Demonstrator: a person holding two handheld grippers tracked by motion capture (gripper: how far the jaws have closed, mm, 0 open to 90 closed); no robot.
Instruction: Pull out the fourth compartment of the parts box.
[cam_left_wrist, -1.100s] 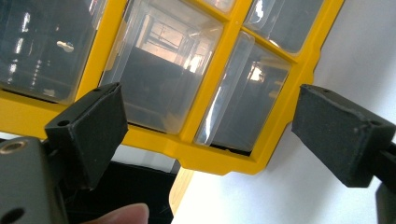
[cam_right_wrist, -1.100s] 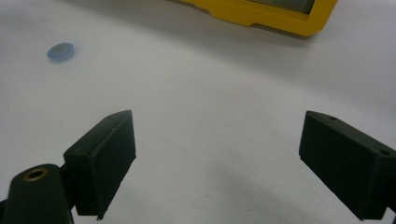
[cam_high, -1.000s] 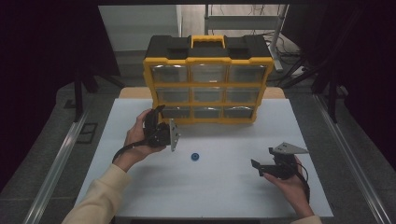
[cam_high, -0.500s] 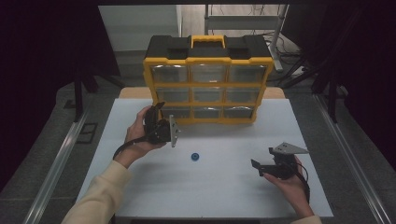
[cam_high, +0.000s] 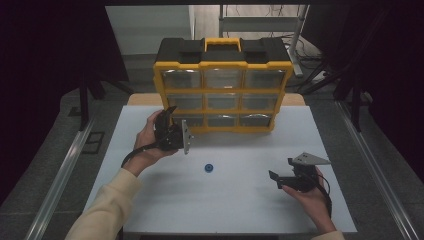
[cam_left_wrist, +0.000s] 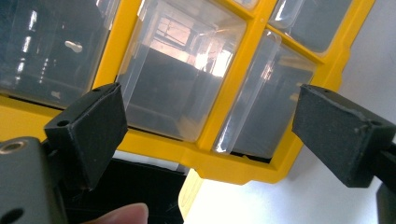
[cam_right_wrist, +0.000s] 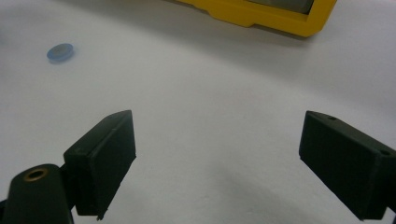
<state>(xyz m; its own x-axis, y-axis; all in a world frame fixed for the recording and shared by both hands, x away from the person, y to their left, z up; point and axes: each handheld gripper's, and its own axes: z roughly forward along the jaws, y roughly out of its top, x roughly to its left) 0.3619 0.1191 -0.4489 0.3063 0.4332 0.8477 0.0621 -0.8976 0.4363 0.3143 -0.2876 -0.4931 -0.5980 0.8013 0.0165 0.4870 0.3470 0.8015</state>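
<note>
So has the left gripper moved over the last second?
Yes, slightly: the left gripper has edged up toward the yellow organizer's bottom-left drawer, further from the blue disc.

Counts: 1 yellow-and-black drawer organizer (cam_high: 223, 65) at the table's far edge, w/ 9 clear drawers in a 3 x 3 grid, 1 yellow carry handle (cam_high: 222, 44) on top. 1 small blue disc (cam_high: 208, 168) on the white table (cam_high: 240, 205), poss. a cap or washer, too small to tell. 2 handheld grippers: left gripper (cam_high: 171, 134), right gripper (cam_high: 295, 176), 2 black jaws each. 2 hands, 1 per gripper.
</note>
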